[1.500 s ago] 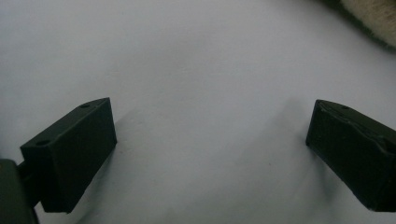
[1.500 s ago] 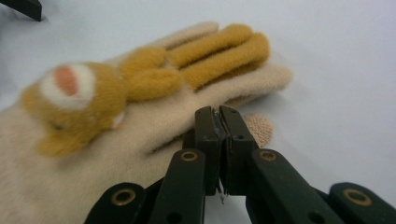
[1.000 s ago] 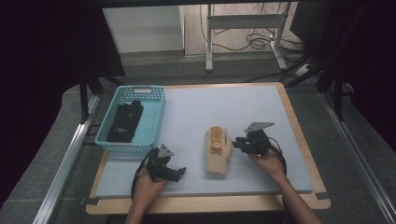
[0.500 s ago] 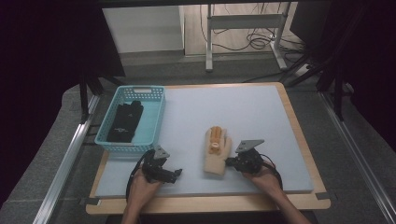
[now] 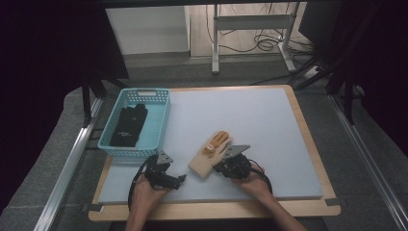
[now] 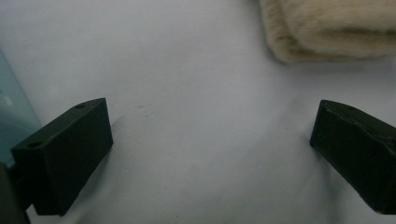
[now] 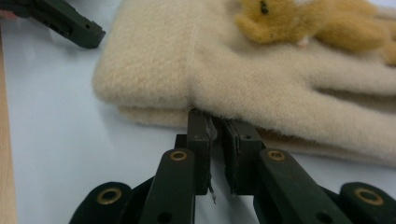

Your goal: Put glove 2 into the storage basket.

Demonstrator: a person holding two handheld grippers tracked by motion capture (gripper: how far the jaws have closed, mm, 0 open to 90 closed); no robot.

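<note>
— What did the high view show?
— A cream glove (image 5: 210,156) lay on the counter (image 5: 269,125) between the left gripper (image 5: 179,179) and right gripper (image 5: 222,167).
— The left gripper view?
— Jaws spread wide, released.
— The right gripper view?
— Jaws nearly clenched at the glove's (image 7: 243,70) edge, having just parted slightly; pinching it, unclear.

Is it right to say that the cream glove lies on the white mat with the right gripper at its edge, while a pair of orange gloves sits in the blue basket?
Not quite. The gloves in the blue basket are black, not orange, as the high view shows. The rest stands: the cream glove lies on the white mat with the right gripper at its edge.
</note>
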